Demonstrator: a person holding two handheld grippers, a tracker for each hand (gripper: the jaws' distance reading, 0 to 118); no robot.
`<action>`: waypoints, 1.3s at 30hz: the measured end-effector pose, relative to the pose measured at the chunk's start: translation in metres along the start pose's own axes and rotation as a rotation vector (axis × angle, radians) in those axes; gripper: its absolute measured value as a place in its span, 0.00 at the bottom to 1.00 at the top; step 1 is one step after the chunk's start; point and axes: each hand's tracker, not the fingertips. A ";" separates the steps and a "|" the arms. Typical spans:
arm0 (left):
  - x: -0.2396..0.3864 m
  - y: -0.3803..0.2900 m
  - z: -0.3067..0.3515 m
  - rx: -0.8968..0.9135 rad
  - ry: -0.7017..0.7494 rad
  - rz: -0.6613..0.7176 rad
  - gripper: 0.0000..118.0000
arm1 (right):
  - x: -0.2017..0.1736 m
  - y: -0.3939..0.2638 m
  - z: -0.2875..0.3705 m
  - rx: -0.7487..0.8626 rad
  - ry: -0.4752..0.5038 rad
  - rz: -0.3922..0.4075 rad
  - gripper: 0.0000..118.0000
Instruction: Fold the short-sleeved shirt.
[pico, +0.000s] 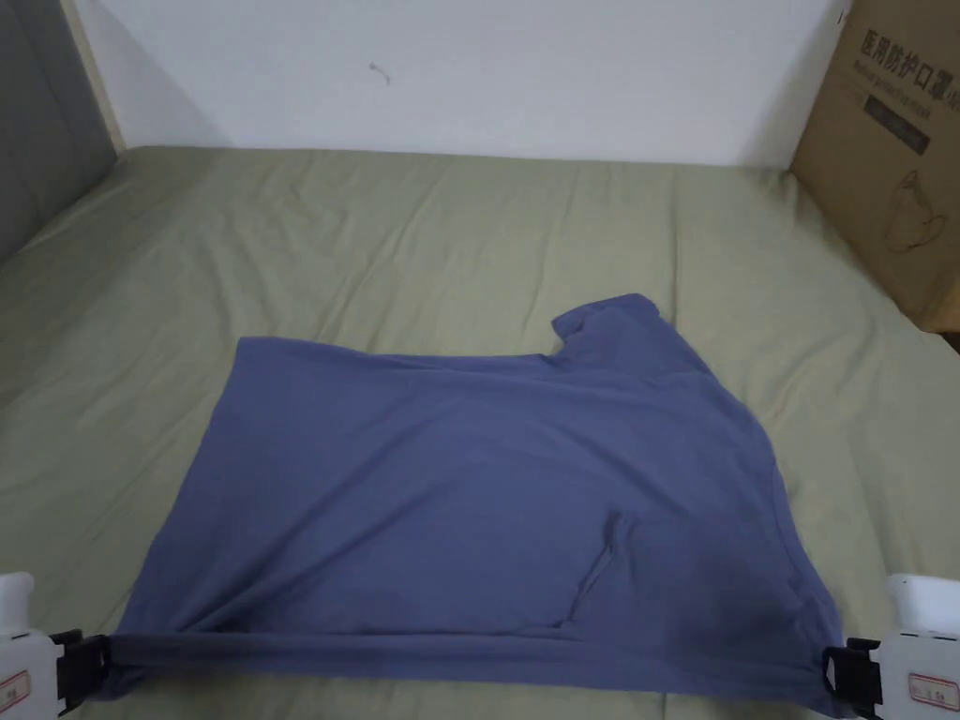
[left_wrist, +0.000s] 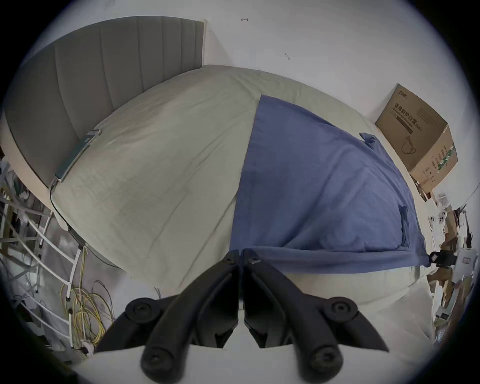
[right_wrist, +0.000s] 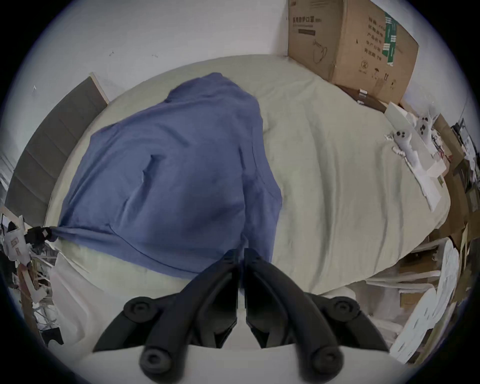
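Shirt (pico: 469, 487) spread on the bed (pico: 450, 225), filling centre and lower half of the head view; a collar or sleeve bump pokes up at upper right of the cloth. Near edge pulled into a taut, rolled band along the bottom of the frame.

Left gripper (pico: 89, 664) at lower left corner, jaws pressed together on that end of the band; in the left gripper view the closed tips (left_wrist: 241, 253) pinch blue cloth. Right gripper (pico: 837, 677) at lower right corner, jaws likewise clamped on the other end; right gripper view shows tips (right_wrist: 241, 253) closed with cloth between them.

Key relation: the held edge runs left–right between the two grippers, and the rest of the shirt lies beyond it, toward the top of the frame. Both hands equally near. Judgement: a fold would carry this edge up-frame over the body, both ends level.

Box (pico: 891, 159) at upper right, well apart.
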 end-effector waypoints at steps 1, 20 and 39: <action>-0.010 0.004 0.004 0.010 0.001 -0.001 0.00 | 0.002 0.006 0.005 0.018 0.011 -0.010 0.02; 0.025 0.107 -0.085 -0.058 0.109 -0.139 0.95 | -0.002 0.119 -0.081 0.037 -0.043 -0.083 0.40; -0.022 0.030 -0.050 -0.034 -0.006 0.021 0.49 | 0.012 0.027 -0.024 0.098 -0.020 -0.105 0.00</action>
